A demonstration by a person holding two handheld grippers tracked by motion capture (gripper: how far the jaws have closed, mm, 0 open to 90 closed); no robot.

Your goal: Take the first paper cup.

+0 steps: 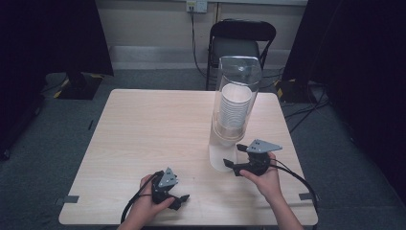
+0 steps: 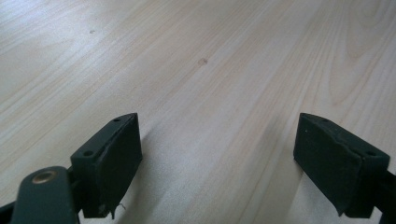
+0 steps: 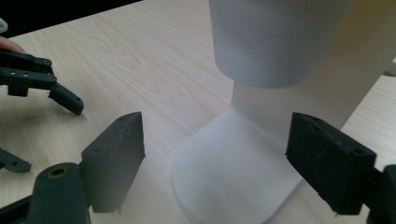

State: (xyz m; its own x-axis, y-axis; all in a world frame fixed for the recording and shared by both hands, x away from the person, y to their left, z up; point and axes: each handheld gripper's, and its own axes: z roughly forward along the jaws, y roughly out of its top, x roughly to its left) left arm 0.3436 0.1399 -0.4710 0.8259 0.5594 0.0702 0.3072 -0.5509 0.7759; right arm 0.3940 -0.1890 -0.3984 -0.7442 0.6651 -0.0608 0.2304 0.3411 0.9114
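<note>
Light wood desk set on grey carpet floor. Black chair placed beyond far edge, against pale wall. Dark curtains hung left and right.

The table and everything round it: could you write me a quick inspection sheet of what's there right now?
Surface: pale wood-grain table, bare apart from one small dark fleck.
Job's things: tall clear cup dispenser on a white base, holding a stack of white paper cups.
Clutter: nothing seen.
Grippers: left tongs open over bare wood near the front edge; right tongs open, aimed at the dispenser's base, not touching it.
Cables: a black cable trails from the right tongs, another from the left.
Surroundings: black folding chair behind the table, grey carpet, wall socket, dark curtains at both sides.
</note>
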